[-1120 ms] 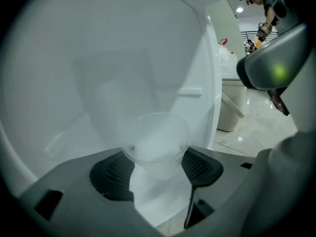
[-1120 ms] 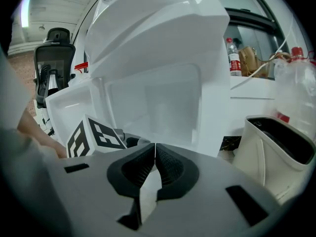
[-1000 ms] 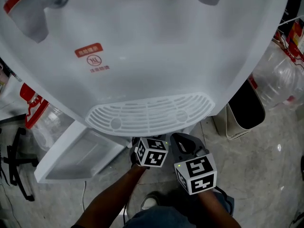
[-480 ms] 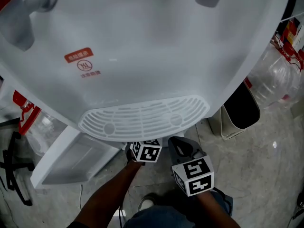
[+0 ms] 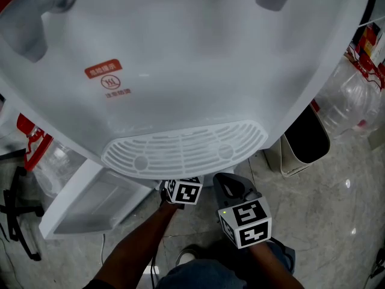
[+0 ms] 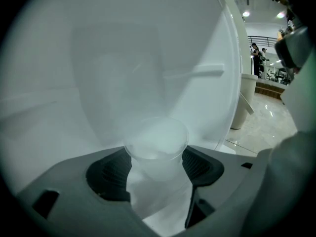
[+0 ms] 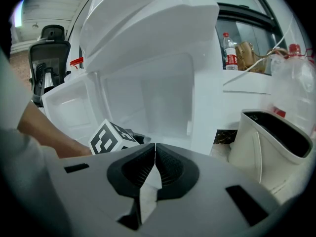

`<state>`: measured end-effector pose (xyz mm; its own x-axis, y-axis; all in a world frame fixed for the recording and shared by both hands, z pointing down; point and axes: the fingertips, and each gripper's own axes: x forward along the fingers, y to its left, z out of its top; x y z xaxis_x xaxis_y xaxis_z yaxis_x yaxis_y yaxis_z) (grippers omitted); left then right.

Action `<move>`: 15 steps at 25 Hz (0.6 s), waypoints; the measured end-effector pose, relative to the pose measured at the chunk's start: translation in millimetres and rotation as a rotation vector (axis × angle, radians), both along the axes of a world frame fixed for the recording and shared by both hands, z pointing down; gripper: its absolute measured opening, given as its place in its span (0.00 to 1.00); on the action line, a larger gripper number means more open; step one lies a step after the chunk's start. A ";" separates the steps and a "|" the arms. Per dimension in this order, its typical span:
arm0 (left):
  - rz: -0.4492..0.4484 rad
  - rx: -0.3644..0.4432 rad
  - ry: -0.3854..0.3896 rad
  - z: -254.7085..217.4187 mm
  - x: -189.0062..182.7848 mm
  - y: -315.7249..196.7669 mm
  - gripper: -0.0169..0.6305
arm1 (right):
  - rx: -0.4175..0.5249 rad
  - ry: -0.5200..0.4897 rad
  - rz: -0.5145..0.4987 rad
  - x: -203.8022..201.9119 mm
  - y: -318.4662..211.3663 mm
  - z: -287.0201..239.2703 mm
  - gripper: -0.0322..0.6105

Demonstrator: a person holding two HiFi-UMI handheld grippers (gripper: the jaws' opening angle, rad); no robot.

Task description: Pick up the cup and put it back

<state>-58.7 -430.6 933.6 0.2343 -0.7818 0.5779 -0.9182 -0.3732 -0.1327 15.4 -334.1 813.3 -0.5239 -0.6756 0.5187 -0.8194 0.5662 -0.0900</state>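
A clear plastic cup [image 6: 157,143] sits between the jaws of my left gripper [image 6: 157,158], whose dark pads [image 6: 112,174] press its sides. It is held inside the white lower cabinet [image 6: 123,73] of a water dispenser [image 5: 180,59]. In the head view only the left gripper's marker cube [image 5: 184,192] shows, poking out from under the dispenser's drip grille [image 5: 183,149]; the cup is hidden there. My right gripper [image 7: 155,148] is shut with nothing in it, just right of the left one, outside the cabinet. Its marker cube [image 5: 245,223] is below the grille.
The cabinet door [image 5: 90,200] hangs open to the left. A beige bin [image 5: 304,140] stands on the floor to the right, with big water bottles [image 5: 352,95] behind it. Another bottle [image 5: 45,155] and a black frame [image 5: 18,209] are on the left.
Over the last second my left gripper went forward under the drip grille, so less of its cube shows. The right gripper has barely shifted.
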 end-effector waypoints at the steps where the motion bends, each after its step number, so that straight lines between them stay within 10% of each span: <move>1: -0.002 -0.001 0.003 0.5 -0.6 0.5 0.51 | 0.000 0.003 0.001 1.0 0.0 0.3 0.08; 15: -0.006 -0.062 0.049 9.8 -3.1 22.1 0.52 | 0.010 -0.006 -0.013 0.3 8.0 -9.1 0.08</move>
